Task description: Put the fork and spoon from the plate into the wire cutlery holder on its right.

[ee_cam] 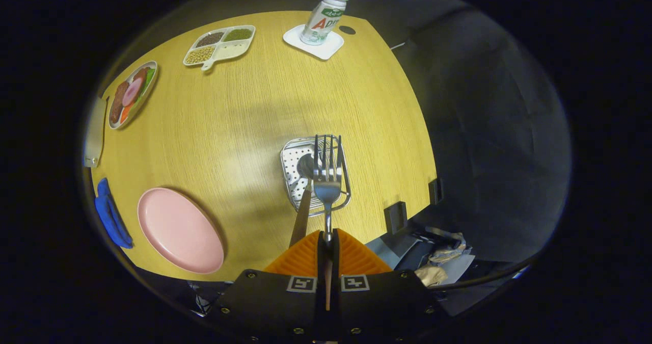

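My gripper [328,239] is clamped on the fork [327,181] handle, tines at twelve o'clock over the wire cutlery holder [316,173] (the spoon [304,191] already stands inside). The pink plate [180,230] lies at nine o'clock on the wooden table [254,104].

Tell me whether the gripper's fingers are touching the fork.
Touching. The gripper view shows the gripper shut on the fork, both fingers pressed against its handle, tines pointing ahead over the wire cutlery holder.
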A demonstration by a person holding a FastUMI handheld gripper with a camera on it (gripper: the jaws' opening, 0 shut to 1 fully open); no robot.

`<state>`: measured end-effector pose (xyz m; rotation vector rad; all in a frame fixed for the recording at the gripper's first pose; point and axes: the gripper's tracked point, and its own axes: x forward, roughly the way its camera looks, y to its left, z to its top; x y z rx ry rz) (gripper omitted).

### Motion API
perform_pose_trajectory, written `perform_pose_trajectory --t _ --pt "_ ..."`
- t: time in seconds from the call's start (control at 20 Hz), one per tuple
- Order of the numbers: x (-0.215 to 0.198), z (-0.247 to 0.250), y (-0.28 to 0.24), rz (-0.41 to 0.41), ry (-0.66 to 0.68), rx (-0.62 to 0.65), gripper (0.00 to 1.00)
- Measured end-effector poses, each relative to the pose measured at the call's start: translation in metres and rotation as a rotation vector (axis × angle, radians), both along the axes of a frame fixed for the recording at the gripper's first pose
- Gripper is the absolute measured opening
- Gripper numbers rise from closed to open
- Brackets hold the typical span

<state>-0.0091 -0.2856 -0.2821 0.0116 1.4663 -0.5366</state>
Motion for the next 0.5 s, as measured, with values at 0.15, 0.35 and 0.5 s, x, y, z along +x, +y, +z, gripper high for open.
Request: perform_pose_trajectory --t 0.15,0.35,0.5 --pt "-0.002 -0.011 -0.006 -0.005 0.055 0.031 0.03" --pt "-0.003 -0.018 -0.012 -0.008 0.125 0.060 0.03" --pt "-0.003 -0.024 -0.015 -0.002 0.193 0.088 0.03"
